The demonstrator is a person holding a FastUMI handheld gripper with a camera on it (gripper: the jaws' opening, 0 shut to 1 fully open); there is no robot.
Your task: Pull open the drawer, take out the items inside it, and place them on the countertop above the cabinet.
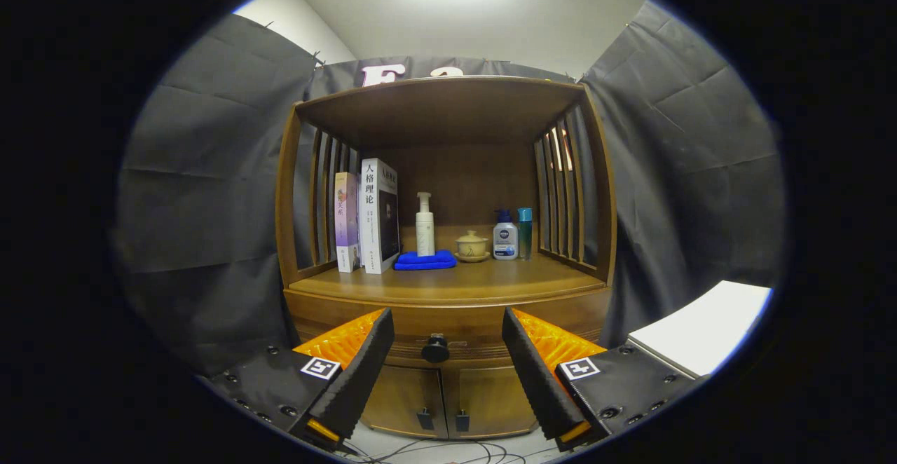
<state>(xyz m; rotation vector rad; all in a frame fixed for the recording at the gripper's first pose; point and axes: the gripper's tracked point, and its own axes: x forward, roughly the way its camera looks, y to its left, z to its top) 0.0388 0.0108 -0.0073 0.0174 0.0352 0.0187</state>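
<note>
Claw spread wide, empty, drawer knob centred between fingers on the shut drawer below the surface (risk: closing off-centre slips the round knob).

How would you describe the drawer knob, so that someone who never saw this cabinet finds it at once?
Start at the wooden cabinet and go down below its countertop to the shut drawer front. The drawer knob sits there, centred ahead of the open gripper. It is single, round and dark, unlike the two small door handles lower down.
</note>
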